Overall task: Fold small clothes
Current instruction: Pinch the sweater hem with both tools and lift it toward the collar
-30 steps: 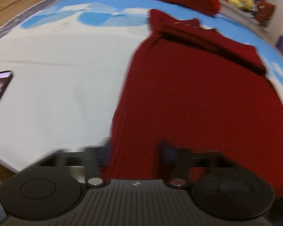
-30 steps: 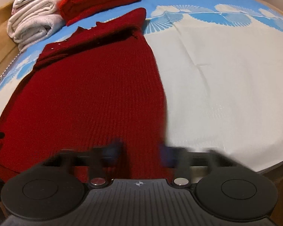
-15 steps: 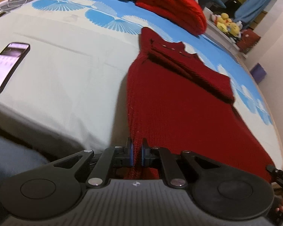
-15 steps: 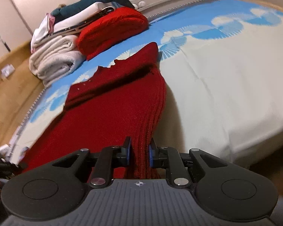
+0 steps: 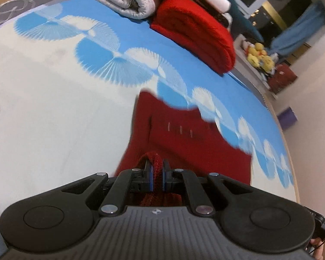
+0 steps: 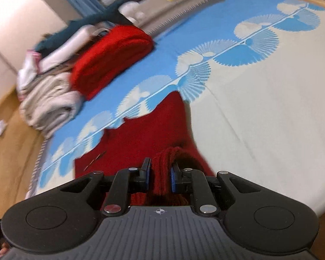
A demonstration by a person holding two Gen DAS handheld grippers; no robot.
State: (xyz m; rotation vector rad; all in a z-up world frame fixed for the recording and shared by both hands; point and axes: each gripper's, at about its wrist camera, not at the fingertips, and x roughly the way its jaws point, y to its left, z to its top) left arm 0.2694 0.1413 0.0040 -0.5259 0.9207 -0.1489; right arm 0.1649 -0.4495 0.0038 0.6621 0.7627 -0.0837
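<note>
red knit garment (image 5: 184, 143), both grippers pinching, angled downward

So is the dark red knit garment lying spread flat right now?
No, mid-fold. The left gripper and right gripper each pinch its near edge, raised over the dark red knit garment.

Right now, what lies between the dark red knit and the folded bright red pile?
Only bare blue-and-white bedsheet separates the dark red knit from the folded bright red pile, in both views.
</note>
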